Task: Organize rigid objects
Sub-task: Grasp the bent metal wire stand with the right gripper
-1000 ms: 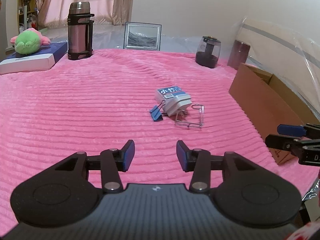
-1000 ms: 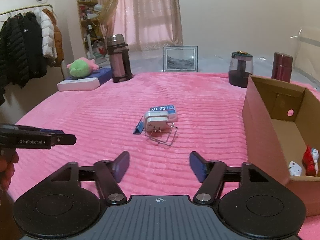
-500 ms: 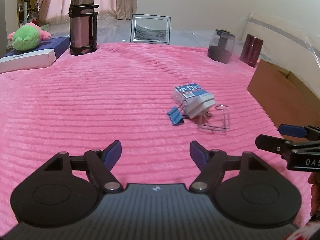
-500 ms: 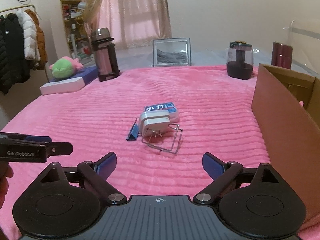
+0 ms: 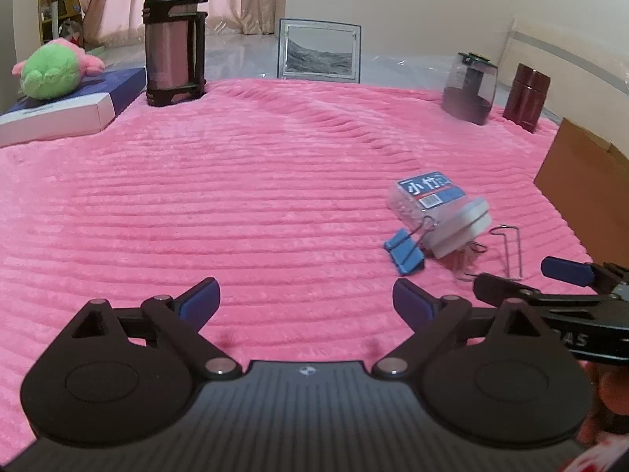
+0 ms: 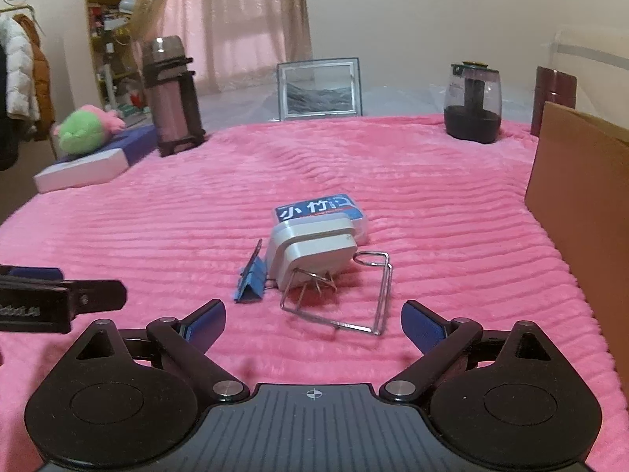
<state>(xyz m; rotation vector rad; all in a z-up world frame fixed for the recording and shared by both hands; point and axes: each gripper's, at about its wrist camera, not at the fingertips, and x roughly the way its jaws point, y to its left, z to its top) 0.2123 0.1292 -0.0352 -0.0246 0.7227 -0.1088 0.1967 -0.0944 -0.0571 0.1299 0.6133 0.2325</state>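
A clear jar with a white lid and blue label (image 6: 318, 236) lies on its side on the pink blanket (image 6: 432, 204), its wire bail (image 6: 369, 299) spread toward me. A blue binder clip (image 6: 251, 285) lies against its left side. In the left wrist view the jar (image 5: 440, 212) and clip (image 5: 405, 251) lie ahead to the right. My right gripper (image 6: 312, 324) is open and empty, just short of the wire bail. My left gripper (image 5: 306, 301) is open and empty, left of the clip. Each gripper's tip shows in the other's view.
A cardboard box (image 6: 578, 204) stands at the right edge. At the back stand a steel thermos (image 6: 171, 98), a picture frame (image 6: 318, 88), a dark glass jar (image 6: 471, 108) and a maroon canister (image 6: 552, 98). A green plush (image 6: 86, 129) lies on a white box at back left.
Both grippers have opened wider. The right gripper has moved forward and lower toward the jar. The left gripper has swung left, so the jar now sits further right in its view.
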